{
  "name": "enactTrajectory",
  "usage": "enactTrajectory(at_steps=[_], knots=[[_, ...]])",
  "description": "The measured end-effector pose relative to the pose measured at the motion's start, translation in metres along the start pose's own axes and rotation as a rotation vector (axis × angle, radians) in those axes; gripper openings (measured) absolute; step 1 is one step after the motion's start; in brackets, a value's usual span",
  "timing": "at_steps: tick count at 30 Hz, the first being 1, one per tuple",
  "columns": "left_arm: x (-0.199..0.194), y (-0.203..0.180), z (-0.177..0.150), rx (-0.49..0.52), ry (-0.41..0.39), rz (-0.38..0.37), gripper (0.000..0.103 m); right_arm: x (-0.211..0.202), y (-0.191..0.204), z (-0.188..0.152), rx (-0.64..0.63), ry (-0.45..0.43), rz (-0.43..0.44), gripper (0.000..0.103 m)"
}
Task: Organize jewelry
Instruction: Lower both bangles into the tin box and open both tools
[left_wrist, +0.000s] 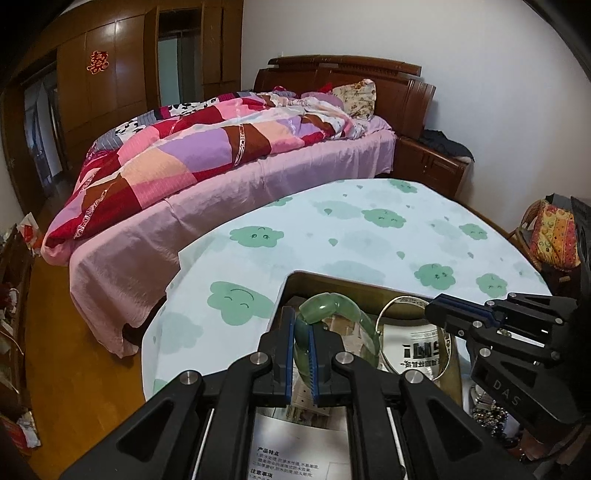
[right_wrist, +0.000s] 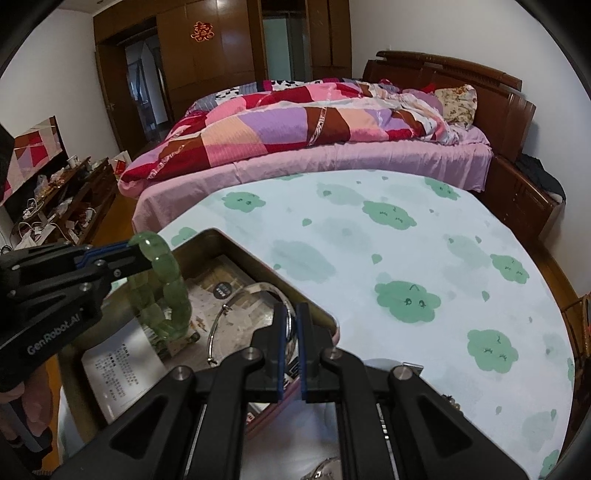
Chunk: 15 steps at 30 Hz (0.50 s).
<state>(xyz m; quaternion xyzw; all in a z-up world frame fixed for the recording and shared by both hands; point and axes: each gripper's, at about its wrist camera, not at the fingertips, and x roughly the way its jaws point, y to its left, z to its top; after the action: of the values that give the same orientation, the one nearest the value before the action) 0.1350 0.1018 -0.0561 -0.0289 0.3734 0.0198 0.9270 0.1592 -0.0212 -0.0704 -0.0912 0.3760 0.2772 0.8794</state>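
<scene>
My left gripper (left_wrist: 302, 334) is shut on a green jade bead bracelet (left_wrist: 341, 314) and holds it above the open gold tin box (left_wrist: 295, 278). In the right wrist view the same bracelet (right_wrist: 168, 286) hangs from the left gripper (right_wrist: 135, 245) over the box (right_wrist: 218, 236). My right gripper (right_wrist: 291, 314) is shut on a thin silver bangle (right_wrist: 229, 314), which hangs into the box. The bangle also shows in the left wrist view (left_wrist: 406, 302), with the right gripper (left_wrist: 434, 312) on its rim. Printed paper leaflets (right_wrist: 114, 365) line the box's bottom.
The box sits on a table with a pale cloth printed with green clouds (right_wrist: 406, 258). A pile of dark beads (left_wrist: 487, 410) lies right of the box. A bed with a pink patchwork quilt (left_wrist: 207, 155) stands beyond the table. A wicker chair (left_wrist: 546, 236) is at the right.
</scene>
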Motion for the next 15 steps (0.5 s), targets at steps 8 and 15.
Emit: enactTrajectory(at_steps=[8, 15], knots=[[0.009, 0.004, -0.001, 0.004, 0.027, 0.016, 0.006, 0.011, 0.001, -0.002, -0.003, 0.024, -0.021, 0.007], [0.016, 0.005, -0.004, 0.011, 0.049, 0.018, 0.006, 0.015, 0.001, -0.003, -0.009, 0.034, -0.037, 0.008]])
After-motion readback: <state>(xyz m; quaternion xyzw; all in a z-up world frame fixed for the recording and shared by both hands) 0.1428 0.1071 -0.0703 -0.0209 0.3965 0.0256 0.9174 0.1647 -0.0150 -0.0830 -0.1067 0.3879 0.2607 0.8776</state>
